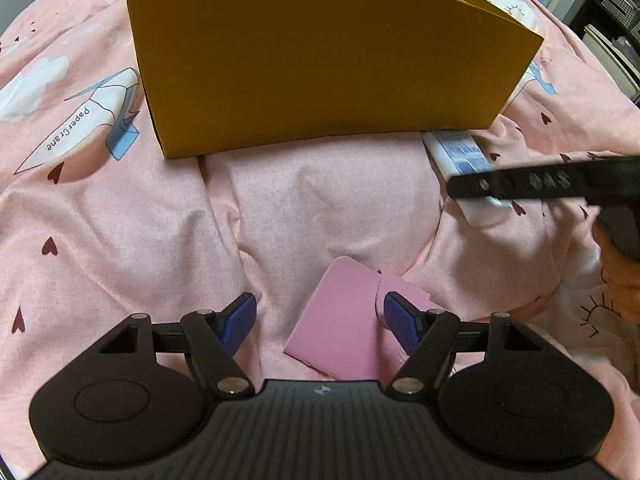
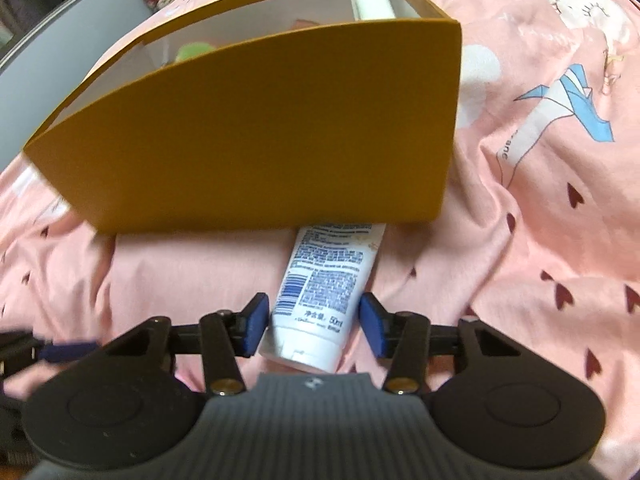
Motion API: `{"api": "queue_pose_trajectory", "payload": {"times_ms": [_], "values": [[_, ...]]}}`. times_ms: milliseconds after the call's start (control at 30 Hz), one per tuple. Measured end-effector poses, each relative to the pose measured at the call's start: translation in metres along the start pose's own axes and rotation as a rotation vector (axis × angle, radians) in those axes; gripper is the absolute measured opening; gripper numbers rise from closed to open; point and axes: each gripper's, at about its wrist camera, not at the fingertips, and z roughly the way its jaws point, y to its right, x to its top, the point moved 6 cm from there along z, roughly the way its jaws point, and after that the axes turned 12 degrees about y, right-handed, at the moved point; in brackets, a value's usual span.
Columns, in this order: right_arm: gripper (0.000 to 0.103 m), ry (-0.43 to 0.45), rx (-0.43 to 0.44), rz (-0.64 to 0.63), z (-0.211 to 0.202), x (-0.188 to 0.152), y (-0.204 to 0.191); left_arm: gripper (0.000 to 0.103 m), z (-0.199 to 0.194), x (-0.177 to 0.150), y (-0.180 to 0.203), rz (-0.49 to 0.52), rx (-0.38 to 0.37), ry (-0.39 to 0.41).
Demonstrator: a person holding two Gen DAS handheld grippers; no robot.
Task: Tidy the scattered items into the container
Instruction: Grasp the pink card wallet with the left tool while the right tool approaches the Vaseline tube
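Observation:
The yellow cardboard box [image 1: 320, 68] stands open-topped on the pink bedcover. A pink card [image 1: 344, 320] lies flat in front of it, between the blue pads of my left gripper [image 1: 320, 326], which is open just above it and not pressing on it. A white tube [image 2: 320, 292] with blue print lies against the box's near wall. My right gripper [image 2: 316, 328] straddles the tube's cap end; a thin strip of bedcover shows beside the right pad, and the tube rests on the bed. In the left wrist view one black finger [image 1: 540, 180] of the right gripper crosses the tube [image 1: 460, 152].
Inside the box [image 2: 248, 140] lie a white cylinder [image 2: 376, 4] and a green thing [image 2: 192, 50]. The bedcover [image 1: 120, 220] is rumpled, with folds around the tube and card. Shelves [image 1: 616, 12] stand off the bed's far right. A hand [image 1: 620, 280] holds the right gripper.

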Motion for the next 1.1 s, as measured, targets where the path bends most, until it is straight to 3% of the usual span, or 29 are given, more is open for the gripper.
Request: {"api": "queue_pose_trajectory", "payload": {"times_ms": [233,433,500,733,833,967,1100], "values": [[0.053,-0.046,0.021,-0.143,-0.030,-0.022,-0.004,0.083,0.004,-0.004,0.007,-0.002,-0.035,-0.042],[0.055,-0.050,-0.001,-0.234,-0.048,-0.038,-0.002,0.083,0.011,-0.010,0.003,-0.083,-0.081,-0.116],[0.062,-0.039,-0.008,-0.231,-0.056,-0.043,0.009,0.083,0.014,-0.013,0.000,-0.125,-0.095,-0.138],[0.062,-0.010,-0.003,-0.196,-0.054,-0.040,0.012,0.083,0.029,-0.023,-0.015,-0.294,-0.096,-0.187],[0.063,-0.001,-0.002,-0.196,-0.054,-0.039,0.011,0.084,0.036,-0.026,-0.014,-0.308,-0.093,-0.205],[0.063,0.009,-0.006,-0.182,-0.052,-0.039,0.012,0.086,0.052,-0.030,-0.005,-0.341,-0.162,-0.262],[0.063,0.019,-0.012,-0.186,-0.052,-0.039,0.012,0.086,0.057,-0.031,-0.004,-0.367,-0.170,-0.267]]}}
